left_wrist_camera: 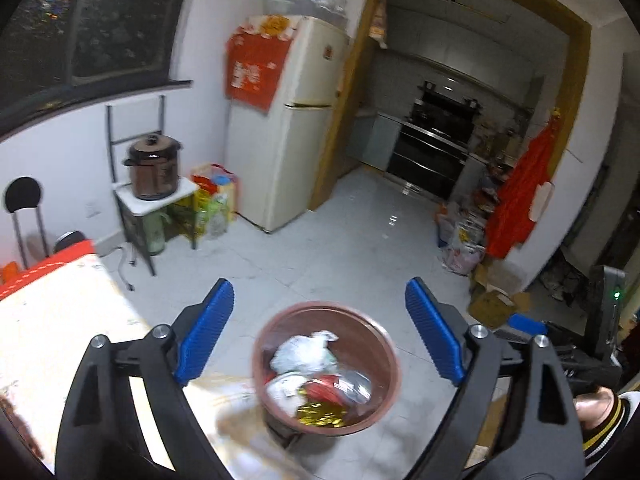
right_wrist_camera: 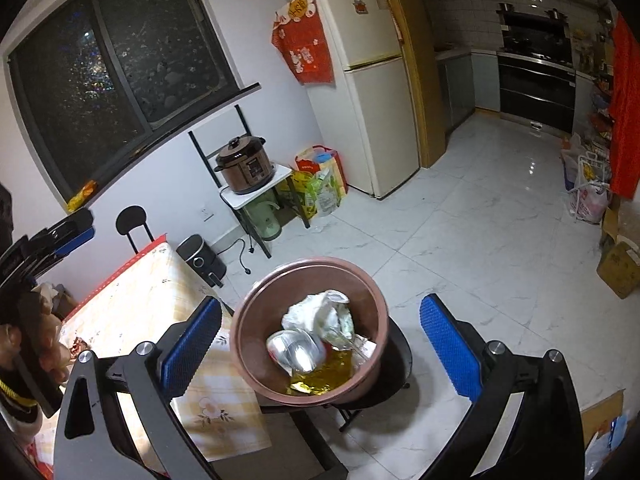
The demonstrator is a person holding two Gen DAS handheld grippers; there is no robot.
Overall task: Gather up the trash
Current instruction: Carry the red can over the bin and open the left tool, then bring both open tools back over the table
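Left hand-held gripper [left_wrist_camera: 320, 332] and right hand-held gripper [right_wrist_camera: 320, 344] both spread, empty, above trash bin [right_wrist_camera: 256, 320].

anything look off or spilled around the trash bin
Nothing spilled: the trash sits inside the brown bin, and the floor around it looks clean. One oddity: the bin stands on a black chair seat beside the table, not on the floor.

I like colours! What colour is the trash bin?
The trash bin is reddish brown, clearest in the right wrist view.
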